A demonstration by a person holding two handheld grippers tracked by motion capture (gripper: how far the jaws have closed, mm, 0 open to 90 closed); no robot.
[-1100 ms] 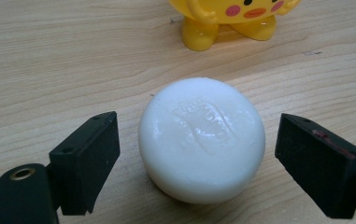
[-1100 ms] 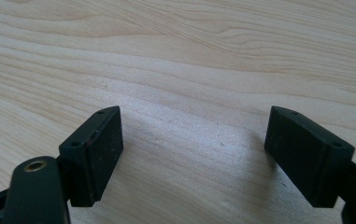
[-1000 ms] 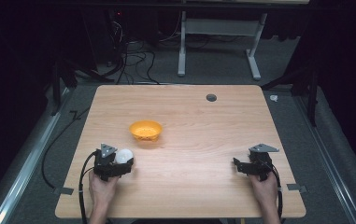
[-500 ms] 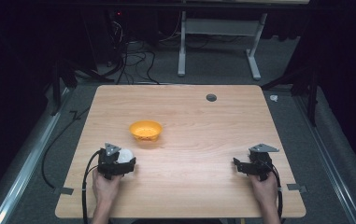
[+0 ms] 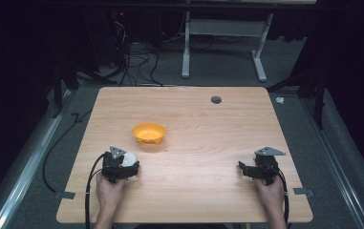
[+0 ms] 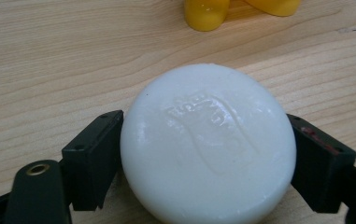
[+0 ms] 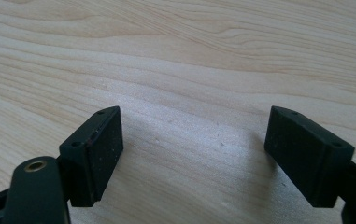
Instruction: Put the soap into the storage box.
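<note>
Left gripper view: white soap (image 6: 208, 144) sits clamped between both fingers (image 6: 94, 163).

A round white bar of soap (image 6: 207, 144), smooth and glossy with an embossed mark on its upper face, sits clamped between the two black jaws of the left gripper (image 5: 123, 167), just above the wooden table (image 5: 208, 129), near the yellow bowl (image 5: 149, 134) and on the person's side of it.

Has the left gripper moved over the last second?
Yes. The left gripper, shut on the white soap, has drawn back slightly from the orange bowl, toward the person's edge of the table.
</note>
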